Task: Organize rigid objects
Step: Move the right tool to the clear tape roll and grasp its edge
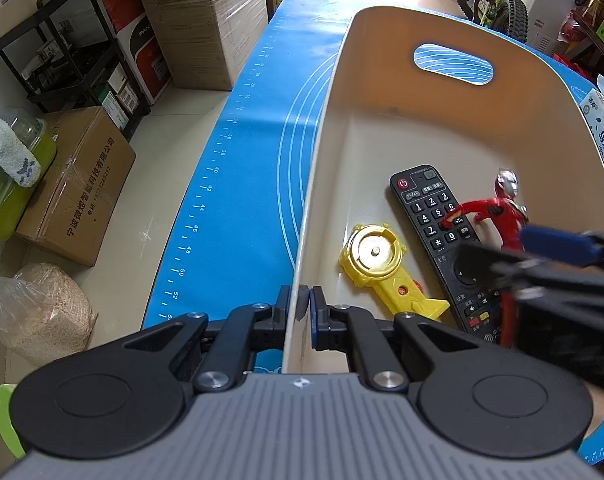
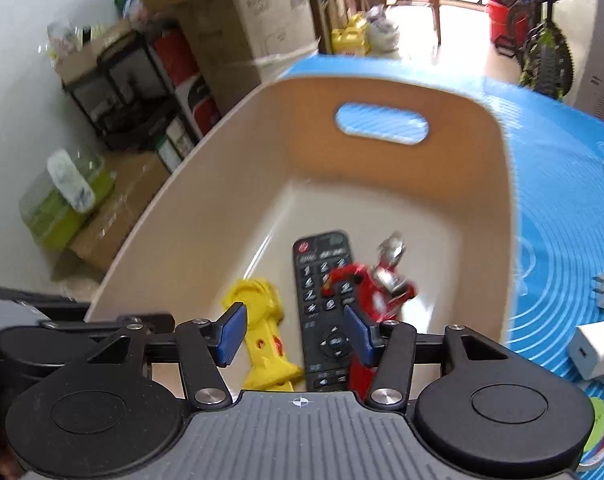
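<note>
- The big cream bin (image 1: 329, 168) sits on the blue mat (image 1: 238, 184) on the counter.
- Three things are already inside the bin: a black remote (image 2: 321, 304), a yellow toy (image 1: 377, 264) and a red hero figure (image 2: 377, 284). The figure lies partly on the remote.
- The left gripper (image 1: 303, 300) is pinched tight on the bin's near wall, holding the bin steady.
- The right gripper (image 2: 294, 332) is spread wide over the bin and holds nothing.
- Two white chargers (image 2: 597, 344) sit on the mat, outside the bin. I think those still need to go in, so the job looks more than half done.
</note>
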Available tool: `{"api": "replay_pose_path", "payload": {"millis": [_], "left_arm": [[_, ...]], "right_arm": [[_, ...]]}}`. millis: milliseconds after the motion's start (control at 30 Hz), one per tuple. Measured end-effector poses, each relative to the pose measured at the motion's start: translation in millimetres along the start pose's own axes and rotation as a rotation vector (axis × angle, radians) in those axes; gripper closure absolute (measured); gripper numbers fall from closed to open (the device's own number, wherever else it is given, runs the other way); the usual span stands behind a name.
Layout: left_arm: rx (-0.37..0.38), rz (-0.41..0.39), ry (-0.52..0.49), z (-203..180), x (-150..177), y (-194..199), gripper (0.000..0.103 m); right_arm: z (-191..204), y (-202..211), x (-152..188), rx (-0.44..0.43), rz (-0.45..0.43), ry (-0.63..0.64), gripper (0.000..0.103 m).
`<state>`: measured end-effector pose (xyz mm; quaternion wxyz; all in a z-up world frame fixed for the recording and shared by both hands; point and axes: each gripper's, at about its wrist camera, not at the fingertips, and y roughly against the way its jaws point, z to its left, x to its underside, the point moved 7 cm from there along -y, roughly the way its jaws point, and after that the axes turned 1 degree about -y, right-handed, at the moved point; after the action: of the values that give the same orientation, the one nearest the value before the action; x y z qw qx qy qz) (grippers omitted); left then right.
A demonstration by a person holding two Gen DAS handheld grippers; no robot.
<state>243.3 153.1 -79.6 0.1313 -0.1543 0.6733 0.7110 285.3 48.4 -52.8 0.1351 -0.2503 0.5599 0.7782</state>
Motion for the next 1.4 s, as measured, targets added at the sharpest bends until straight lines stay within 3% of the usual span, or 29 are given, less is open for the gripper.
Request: {"api": "replay_pose_path", "payload": {"millis": [200,533,933,1400], "left_arm": [[-0.001,0.000,0.000,0,0,0,0.093],[0.002,0.001,0.002,0,0,-1,0.093],[-0.001,0.001,0.000,0,0,-1,0.093],[0.000,0.001,0.002,0,0,-1,0.093]], "right_arm": [[-31,45,-9,0.015,-0.112,-0.078,0.037],[-127,87,18,0.191,-0.190,-0.260,0.037],[-231,78,94,0.428,-0.153,-0.511,0.039],[-260,56,123,0.453,-0.083,-0.586,0.049]]}}
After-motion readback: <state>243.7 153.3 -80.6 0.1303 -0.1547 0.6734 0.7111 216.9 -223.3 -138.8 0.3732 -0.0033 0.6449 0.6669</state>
